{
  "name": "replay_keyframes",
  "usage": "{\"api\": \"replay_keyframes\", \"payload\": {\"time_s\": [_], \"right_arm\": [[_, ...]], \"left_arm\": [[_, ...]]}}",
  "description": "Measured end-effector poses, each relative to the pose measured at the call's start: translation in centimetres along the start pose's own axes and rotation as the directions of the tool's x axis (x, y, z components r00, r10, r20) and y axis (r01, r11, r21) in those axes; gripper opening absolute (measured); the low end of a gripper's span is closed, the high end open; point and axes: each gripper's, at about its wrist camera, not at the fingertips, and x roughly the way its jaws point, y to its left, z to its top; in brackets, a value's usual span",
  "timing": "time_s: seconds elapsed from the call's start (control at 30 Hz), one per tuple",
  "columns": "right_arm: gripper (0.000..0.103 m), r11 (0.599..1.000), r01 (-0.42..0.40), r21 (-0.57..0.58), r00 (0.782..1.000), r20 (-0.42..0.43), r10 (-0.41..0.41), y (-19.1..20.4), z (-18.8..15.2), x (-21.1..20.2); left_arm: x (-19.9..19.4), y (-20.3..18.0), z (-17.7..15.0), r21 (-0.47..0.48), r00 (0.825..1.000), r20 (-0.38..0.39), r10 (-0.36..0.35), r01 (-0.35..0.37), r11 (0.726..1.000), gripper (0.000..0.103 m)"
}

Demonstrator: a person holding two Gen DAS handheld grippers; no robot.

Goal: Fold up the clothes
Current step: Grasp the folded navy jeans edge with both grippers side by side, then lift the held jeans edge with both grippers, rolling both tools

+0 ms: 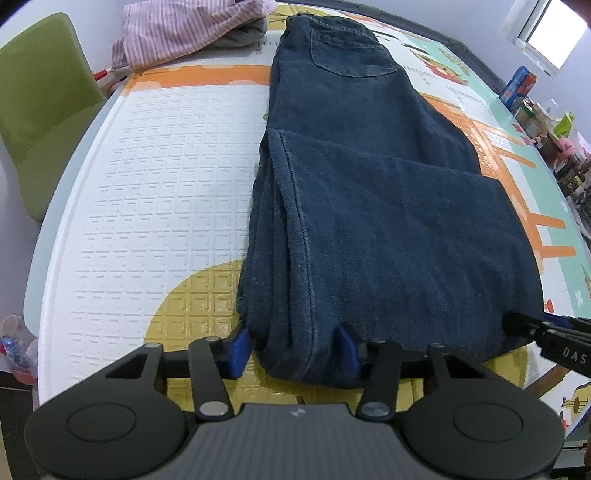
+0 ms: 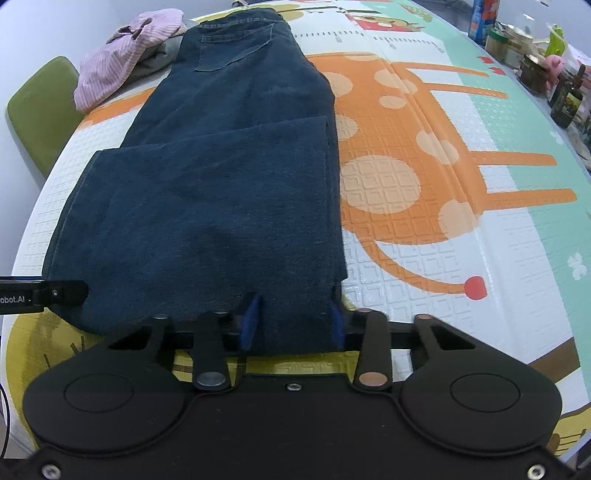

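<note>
At lower centre, the left gripper (image 1: 293,349) and right gripper (image 2: 293,321) each clamp the jeans' (image 1: 369,221) near fold (blue pads pressing denim).

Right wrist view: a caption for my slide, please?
Right gripper pinching the near edge of folded jeans on a play mat.

The jeans (image 1: 369,203) lie lengthwise on the mat (image 1: 166,184) covering the bench, waistband at the far end. Beyond their far left corner sits a heap of clothes (image 1: 184,33). Jars and bottles (image 2: 535,66) line the right edge.
</note>
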Motion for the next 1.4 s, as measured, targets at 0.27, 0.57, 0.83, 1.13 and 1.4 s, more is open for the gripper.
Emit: {"api": "replay_keyframes", "payload": {"time_s": [0.27, 0.57, 0.83, 1.13, 1.4], "right_arm": [[0.023, 1.0, -0.024, -0.005, 1.0, -0.01, 0.024, -0.4, 0.0, -0.4], [0.023, 0.998, -0.039, -0.039, 0.997, -0.073, 0.036, -0.5, -0.9, -1.1], [0.023, 0.996, -0.047, -0.074, 0.989, -0.146, 0.035, -0.5, -2.7, -2.2], [0.023, 0.993, -0.062, -0.1, 0.973, -0.227, 0.038, -0.7, -4.7, -3.0], [0.023, 0.99, -0.073, -0.117, 0.952, -0.304, 0.034, -0.4, -6.5, -3.3]], "left_arm": [[-0.3, 0.1, -0.1, -0.005, 1.0, -0.018, -0.001, 0.001, 1.0, 0.041], [-0.6, 0.0, -1.6, 0.045, 0.997, -0.076, -0.015, 0.019, 0.999, 0.04], [-0.8, -0.1, -2.8, 0.05, 0.987, -0.155, -0.04, 0.048, 0.998, 0.04], [-0.8, -0.5, -4.5, 0.083, 0.963, -0.263, -0.053, 0.077, 0.994, 0.038], [-0.3, -0.3, -5.2, 0.07, 0.94, -0.336, -0.065, 0.094, 0.993, 0.038]]}}
